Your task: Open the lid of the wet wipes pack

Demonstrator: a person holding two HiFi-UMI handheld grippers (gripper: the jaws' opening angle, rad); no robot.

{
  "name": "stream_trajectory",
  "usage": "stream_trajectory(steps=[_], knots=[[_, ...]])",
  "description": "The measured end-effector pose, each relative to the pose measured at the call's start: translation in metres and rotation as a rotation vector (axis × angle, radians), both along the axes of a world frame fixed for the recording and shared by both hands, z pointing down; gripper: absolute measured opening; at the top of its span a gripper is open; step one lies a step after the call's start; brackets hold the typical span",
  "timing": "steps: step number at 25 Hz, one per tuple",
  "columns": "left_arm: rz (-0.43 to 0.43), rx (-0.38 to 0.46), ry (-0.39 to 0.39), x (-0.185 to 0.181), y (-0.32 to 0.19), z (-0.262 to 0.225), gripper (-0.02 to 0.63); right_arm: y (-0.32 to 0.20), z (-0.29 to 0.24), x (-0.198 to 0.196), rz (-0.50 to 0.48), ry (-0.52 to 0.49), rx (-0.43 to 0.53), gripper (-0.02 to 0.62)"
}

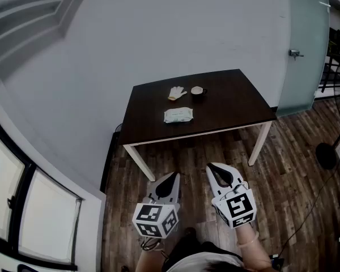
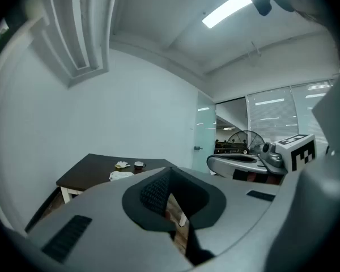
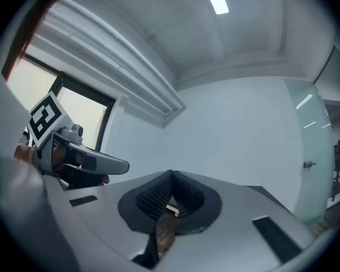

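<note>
The wet wipes pack (image 1: 178,115) is seen lying mid-bench, set back from the front edge of the dark bench (image 1: 238,103). A glove (image 1: 177,93) and a cup (image 1: 197,90) are placed behind it. The left gripper (image 1: 171,180) and the right gripper (image 1: 216,169) are held well short of the bench, over open wooden floor (image 1: 294,152). The fingers of each are pressed together on nothing.

You hold both grippers low in front of your body, side by side and apart. The left gripper (image 1: 171,179) points slightly downward, jaws closed together with nothing between them. The right gripper (image 1: 216,169) points level, jaws likewise closed and empty. Your right wrist (image 1: 250,241) shows behind it.
</note>
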State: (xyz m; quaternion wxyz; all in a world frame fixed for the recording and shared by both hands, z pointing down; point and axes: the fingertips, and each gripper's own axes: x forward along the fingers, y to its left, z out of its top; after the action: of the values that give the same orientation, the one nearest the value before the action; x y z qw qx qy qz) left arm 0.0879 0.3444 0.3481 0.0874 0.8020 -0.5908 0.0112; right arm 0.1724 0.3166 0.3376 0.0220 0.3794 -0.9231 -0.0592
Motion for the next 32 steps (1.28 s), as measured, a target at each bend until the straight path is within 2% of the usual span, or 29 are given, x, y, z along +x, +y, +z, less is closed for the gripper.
stream_trajectory(steps=[8,21,32], knots=[[0.024,-0.006,0.02,-0.03,-0.038,0.002,0.014,-0.031,-0.004,-0.035,-0.006,-0.037,0.006,-0.001],[0.087,-0.013,0.03,-0.094,-0.109,0.012,0.014,-0.103,0.006,-0.104,0.046,-0.047,-0.011,0.003],[0.121,-0.023,0.052,-0.131,-0.134,0.021,0.014,-0.128,0.01,-0.143,0.071,-0.075,-0.025,0.003]])
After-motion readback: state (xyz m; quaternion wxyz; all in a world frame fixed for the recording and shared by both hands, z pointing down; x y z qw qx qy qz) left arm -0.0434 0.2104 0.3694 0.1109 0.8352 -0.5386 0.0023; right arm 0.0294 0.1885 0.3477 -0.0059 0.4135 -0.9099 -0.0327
